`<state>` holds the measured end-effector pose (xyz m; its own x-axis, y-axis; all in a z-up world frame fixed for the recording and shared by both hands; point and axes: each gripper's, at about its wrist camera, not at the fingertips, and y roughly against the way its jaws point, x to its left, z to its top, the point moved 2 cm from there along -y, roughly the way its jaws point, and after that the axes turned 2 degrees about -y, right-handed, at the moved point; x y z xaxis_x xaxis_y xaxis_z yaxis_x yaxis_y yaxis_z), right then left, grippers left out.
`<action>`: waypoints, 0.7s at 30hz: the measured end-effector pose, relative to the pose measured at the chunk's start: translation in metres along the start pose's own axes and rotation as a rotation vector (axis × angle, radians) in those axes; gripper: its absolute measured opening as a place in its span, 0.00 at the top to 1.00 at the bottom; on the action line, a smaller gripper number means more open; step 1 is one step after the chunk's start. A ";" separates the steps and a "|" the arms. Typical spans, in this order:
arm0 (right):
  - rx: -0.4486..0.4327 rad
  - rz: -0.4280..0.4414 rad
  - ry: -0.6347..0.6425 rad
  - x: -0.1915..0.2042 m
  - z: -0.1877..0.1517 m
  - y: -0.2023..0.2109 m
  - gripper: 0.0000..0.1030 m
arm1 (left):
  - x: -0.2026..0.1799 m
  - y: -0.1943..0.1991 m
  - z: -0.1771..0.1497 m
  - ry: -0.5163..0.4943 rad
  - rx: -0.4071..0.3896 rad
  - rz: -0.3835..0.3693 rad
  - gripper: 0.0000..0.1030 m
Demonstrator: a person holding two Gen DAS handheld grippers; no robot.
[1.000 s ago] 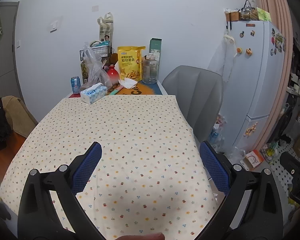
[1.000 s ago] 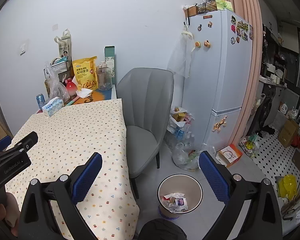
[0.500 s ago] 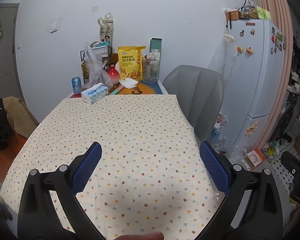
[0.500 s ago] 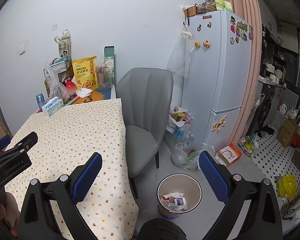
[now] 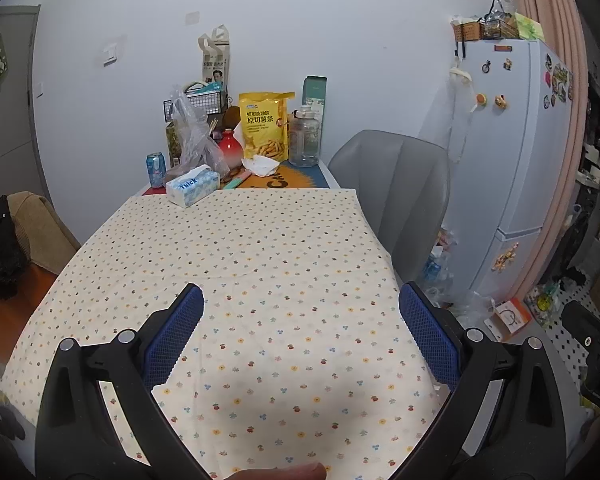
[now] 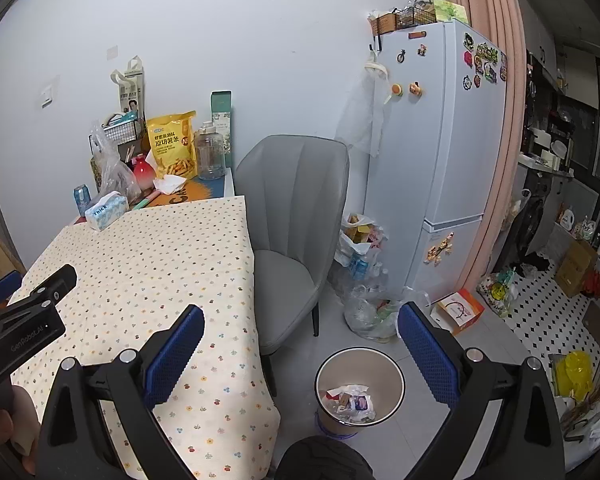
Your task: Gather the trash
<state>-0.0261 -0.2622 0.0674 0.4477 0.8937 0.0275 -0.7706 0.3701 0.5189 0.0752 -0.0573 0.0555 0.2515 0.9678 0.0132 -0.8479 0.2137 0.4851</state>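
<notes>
Almost nothing has shifted since the earlier frames: both views are framed as before, with only a slight drift of the tablecloth pattern under the left gripper [image 5: 300, 320]. Its blue-padded fingers [image 5: 174, 334] are spread wide above the flowered tablecloth [image 5: 240, 248], and nothing is held between them. At the far end of the table, from left to right, a blue drink can [image 5: 156, 169], a tissue box [image 5: 193, 185], a clear plastic bag [image 5: 194, 138], a red pot [image 5: 230, 151], a crumpled white tissue [image 5: 260, 165] lying in front of a yellow snack bag [image 5: 265, 130], and a clear jug [image 5: 305, 140] are seen. A grey chair [image 5: 396, 192] is placed beside the table's right edge, and a white fridge [image 5: 516, 152] stands further right.

From the right wrist camera, the left gripper's black body [image 6: 24, 320] is seen at the left edge, over the cloth. The right gripper [image 6: 300, 324] is likewise held wide open and empty — its fingers [image 6: 428, 350] are spread over the floor beside the table corner. Below and between them a round bin [image 6: 392, 372] stands on the floor, with crumpled wrappers and paper [image 6: 350, 400] lying in its bottom. Behind the bin, bags of rubbish [image 6: 364, 308] are heaped against the fridge — just right of the chair.
</notes>
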 end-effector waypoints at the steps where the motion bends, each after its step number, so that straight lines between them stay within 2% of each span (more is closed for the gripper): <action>1: 0.001 0.000 0.001 0.001 0.001 0.000 0.08 | 0.000 0.000 0.000 -0.001 0.001 0.000 0.06; 21: 0.006 0.011 0.008 0.008 -0.003 -0.005 0.08 | 0.006 -0.002 -0.005 0.005 0.003 0.010 0.06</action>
<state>-0.0199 -0.2560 0.0629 0.4360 0.8996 0.0262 -0.7724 0.3591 0.5239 0.0762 -0.0510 0.0499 0.2408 0.9705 0.0139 -0.8491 0.2037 0.4875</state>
